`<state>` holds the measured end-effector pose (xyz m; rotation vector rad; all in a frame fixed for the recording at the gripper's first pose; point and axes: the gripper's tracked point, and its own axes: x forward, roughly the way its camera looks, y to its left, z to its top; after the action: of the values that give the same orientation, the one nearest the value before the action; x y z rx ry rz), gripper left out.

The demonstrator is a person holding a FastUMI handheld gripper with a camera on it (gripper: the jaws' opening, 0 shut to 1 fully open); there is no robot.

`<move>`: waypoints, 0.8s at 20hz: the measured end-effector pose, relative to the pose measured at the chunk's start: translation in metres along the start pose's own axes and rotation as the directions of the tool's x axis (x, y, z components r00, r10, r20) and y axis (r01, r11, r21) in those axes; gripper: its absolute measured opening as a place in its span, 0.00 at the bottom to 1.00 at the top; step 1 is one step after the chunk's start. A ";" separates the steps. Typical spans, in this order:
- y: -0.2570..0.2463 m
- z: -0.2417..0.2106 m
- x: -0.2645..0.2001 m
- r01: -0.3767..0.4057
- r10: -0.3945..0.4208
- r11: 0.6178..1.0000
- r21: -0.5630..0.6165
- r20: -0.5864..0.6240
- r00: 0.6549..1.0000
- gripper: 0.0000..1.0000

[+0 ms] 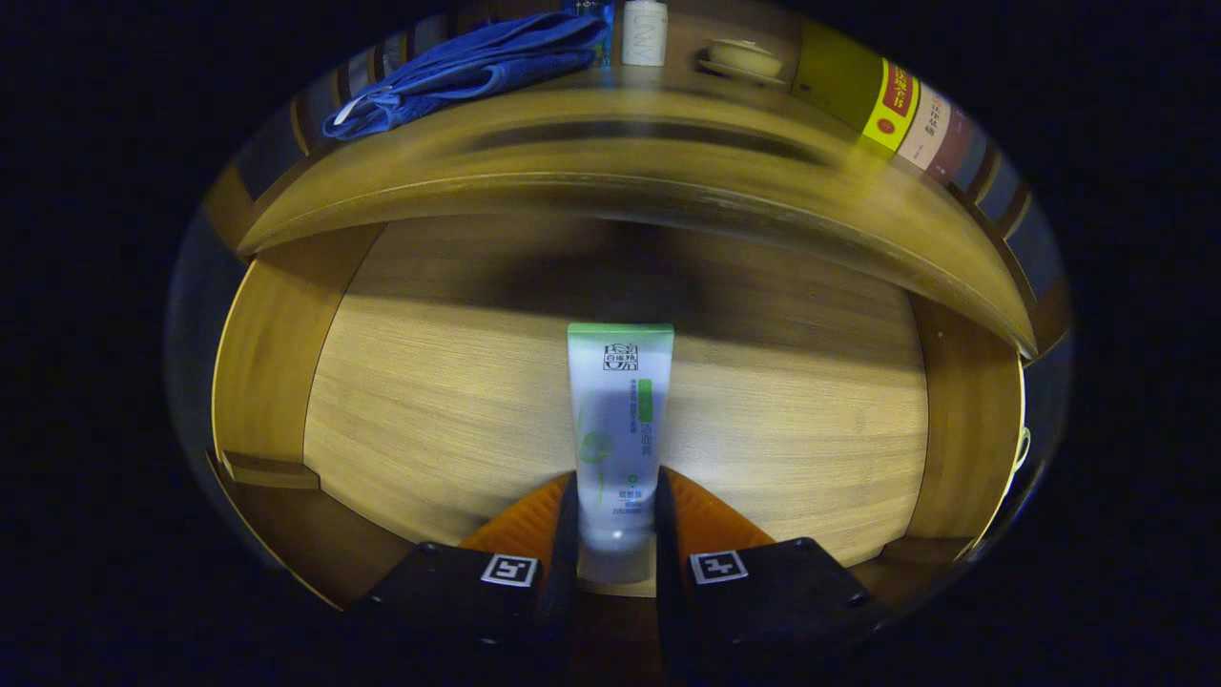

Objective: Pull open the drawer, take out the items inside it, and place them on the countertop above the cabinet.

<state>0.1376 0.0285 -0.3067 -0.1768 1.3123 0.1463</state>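
Observation:
A white tube with a green end and green print (618, 420) lies lengthwise in the open wooden drawer (448, 382). My gripper (616, 520) is down inside the drawer, and both fingers press on the tube's near end, one on each side. The tube's far, green-edged end points toward the back of the drawer. Above and beyond the drawer runs the wooden countertop (630, 134).
On the countertop lie a folded blue cloth (467, 67), a white bottle (645, 33), a small lidded bowl on a saucer (744, 59) and a row of books (906, 110). The drawer's side walls (272, 363) stand close on either side.

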 end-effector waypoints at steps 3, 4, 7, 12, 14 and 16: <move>-0.002 0.009 -0.015 -0.008 0.006 1.000 0.028 0.062 0.998 0.44; -0.002 0.016 -0.022 -0.001 -0.001 1.000 0.023 0.100 0.995 0.44; 0.003 0.023 -0.038 -0.022 0.013 0.998 0.053 0.162 0.987 0.44; 0.005 0.017 -0.057 -0.076 0.059 0.994 0.072 0.212 0.975 0.44; 0.006 0.014 -0.068 -0.078 0.059 0.995 0.067 0.247 0.967 0.44; 0.012 0.010 -0.080 -0.081 0.061 0.995 0.061 0.279 0.958 0.44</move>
<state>0.1249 0.0415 -0.2273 -0.0447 1.0429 0.1780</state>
